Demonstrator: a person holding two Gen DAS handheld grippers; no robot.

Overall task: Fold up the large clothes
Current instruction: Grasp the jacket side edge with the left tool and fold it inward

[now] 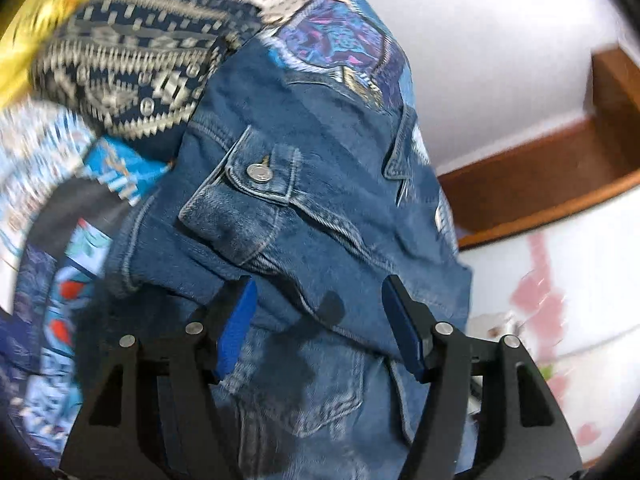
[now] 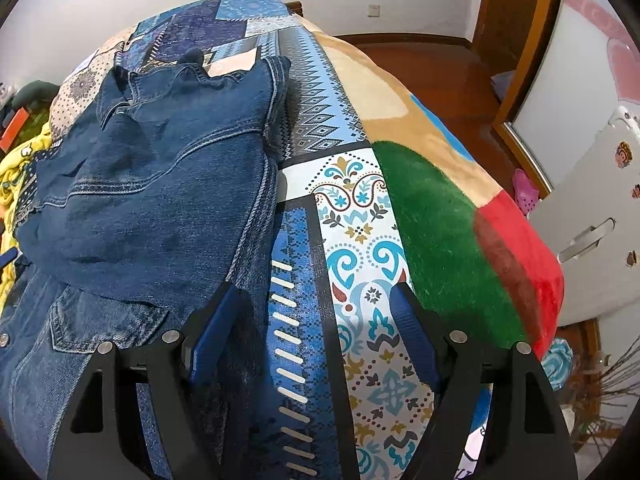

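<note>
Left wrist view
Left gripper [image 1: 318,304]: you are holding its jaws apart over the jacket, nothing pinched between the blue pads.
Jacket [image 1: 304,200]: denim, filling the middle of the frame from 12 o'clock down to 6 o'clock; its buttoned pocket flap is sitting just above the jaws, and a patterned patch is showing near 12 o'clock.
Bedspread [image 1: 132,76]: patchwork print, blurred, lying at 9 to 11 o'clock beside the jacket.
Yellow cloth [image 1: 36,28]: showing at 10 to 11 o'clock, at the frame's edge.
Wall [image 1: 480,60]: white, at 1 to 2 o'clock, with wooden trim [image 1: 540,184] at 3 o'clock.

Right wrist view
Right gripper [image 2: 316,300]: you are keeping its jaws wide over the bedspread [image 2: 360,220], empty; the left pad is sitting at the jacket's edge, and whether it is touching I cannot tell.
Jacket [image 2: 160,184]: partly folded, lying on the bedspread from 7 to 11 o'clock, one layer doubled over the pocketed front.
Blanket [image 2: 436,236]: green, red and tan, lying at 2 to 4 o'clock beside the bedspread.
Floor [image 2: 432,68]: wooden, at 1 o'clock.
Cabinet [image 2: 592,208]: white, standing at 3 o'clock.
</note>
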